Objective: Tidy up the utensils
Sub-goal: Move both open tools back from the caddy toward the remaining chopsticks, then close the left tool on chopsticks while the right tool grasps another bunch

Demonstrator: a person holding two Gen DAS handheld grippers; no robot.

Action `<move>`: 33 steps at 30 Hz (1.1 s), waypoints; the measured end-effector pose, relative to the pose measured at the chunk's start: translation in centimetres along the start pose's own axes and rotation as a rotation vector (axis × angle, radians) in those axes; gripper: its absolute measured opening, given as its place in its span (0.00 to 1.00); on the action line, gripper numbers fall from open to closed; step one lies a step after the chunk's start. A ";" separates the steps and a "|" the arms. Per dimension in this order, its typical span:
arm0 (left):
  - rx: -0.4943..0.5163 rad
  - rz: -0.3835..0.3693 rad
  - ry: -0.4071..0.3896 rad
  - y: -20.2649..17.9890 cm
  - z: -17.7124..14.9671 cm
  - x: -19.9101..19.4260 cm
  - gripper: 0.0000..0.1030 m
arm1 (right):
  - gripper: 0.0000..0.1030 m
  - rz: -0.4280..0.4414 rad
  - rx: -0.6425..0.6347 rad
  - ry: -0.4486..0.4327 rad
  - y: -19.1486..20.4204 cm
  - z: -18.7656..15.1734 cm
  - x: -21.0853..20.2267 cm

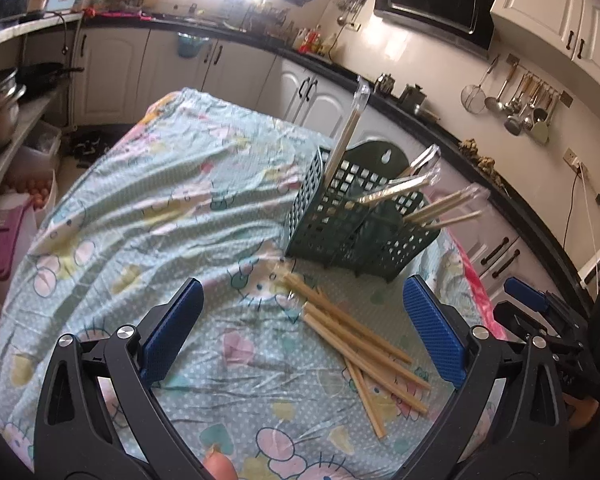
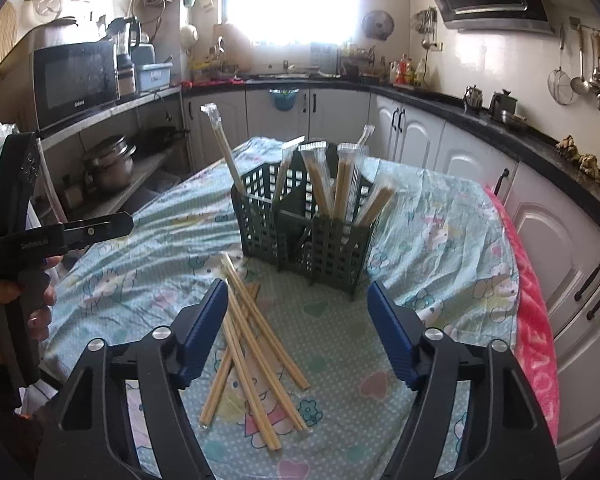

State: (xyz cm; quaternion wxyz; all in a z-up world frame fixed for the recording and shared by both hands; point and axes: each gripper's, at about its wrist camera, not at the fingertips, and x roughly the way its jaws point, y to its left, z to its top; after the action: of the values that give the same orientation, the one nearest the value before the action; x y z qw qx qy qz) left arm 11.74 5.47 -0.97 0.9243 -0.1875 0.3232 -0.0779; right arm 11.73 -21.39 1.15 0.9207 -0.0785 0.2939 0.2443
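basket (image 2: pixel 304 232): 1 | wrapped chopstick pairs (image 2: pixel 346 184): about 6 | loose chopsticks (image 2: pixel 256 344): several

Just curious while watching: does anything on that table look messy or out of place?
Yes. A loose pile of chopsticks lies criss-crossed on the tablecloth, in front of the green basket, where the wrapped ones stand.

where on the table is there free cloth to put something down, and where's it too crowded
Free: the wide stretch of cloth left of the green basket, running to the far corner, and in the right wrist view the strip between the basket and the pink towel. Crowded: just in front of the basket, where the loose chopsticks lie crossed.
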 end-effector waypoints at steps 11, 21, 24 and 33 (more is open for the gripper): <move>-0.063 -0.044 0.152 1.3 -2.2 4.6 0.43 | 0.45 0.006 0.001 0.090 -1.1 -1.5 2.8; -0.152 -0.116 0.262 1.9 -2.6 8.8 0.34 | 0.28 0.112 -0.038 0.155 0.1 -0.4 6.7; -0.170 -0.104 0.284 2.2 -2.4 10.2 0.34 | 0.26 0.116 -0.082 0.187 0.9 -0.2 8.4; -0.193 -0.139 0.331 2.5 -2.9 12.5 0.07 | 0.24 0.136 -0.092 0.253 0.9 0.5 12.4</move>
State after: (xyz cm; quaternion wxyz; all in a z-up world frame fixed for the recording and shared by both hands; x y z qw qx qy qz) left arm 19.70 3.62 -11.17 0.8287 -0.2816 0.4631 -0.1398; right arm 20.29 -15.42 -5.57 0.8531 -0.1308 0.4007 0.3075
